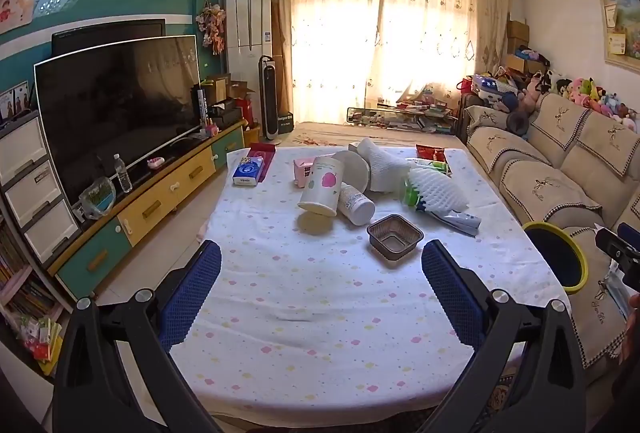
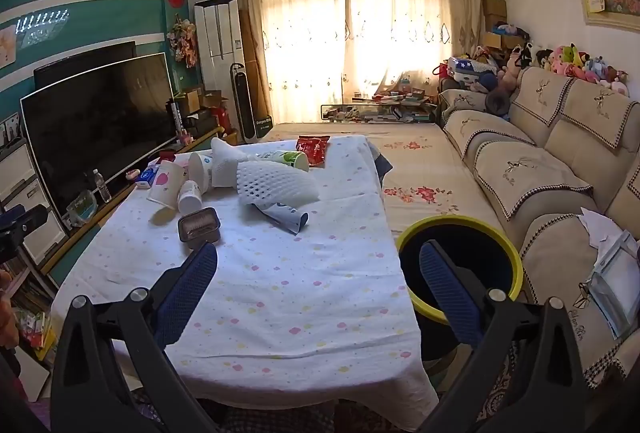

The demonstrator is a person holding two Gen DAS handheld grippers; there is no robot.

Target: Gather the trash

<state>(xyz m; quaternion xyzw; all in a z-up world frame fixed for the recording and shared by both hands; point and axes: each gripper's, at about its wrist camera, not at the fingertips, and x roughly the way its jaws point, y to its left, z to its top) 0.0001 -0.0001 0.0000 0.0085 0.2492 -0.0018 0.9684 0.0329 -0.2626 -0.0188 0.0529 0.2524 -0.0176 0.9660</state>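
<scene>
Both claws gaped wide, empty: left gripper (image 1: pixel 322 269), right gripper (image 2: pixel 318 265). Nearest, the brown plastic tray (image 1: pixel 395 235) looked light, flimsy; pinch one rim wall.

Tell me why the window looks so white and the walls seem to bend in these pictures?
In both views, sun through the curtains overexposes the window, washing out detail. In the left wrist view the fisheye lens bows the TV edges; in the right wrist view it curves the sofa and darkens the corners. The tablecloth stays sharp.
</scene>
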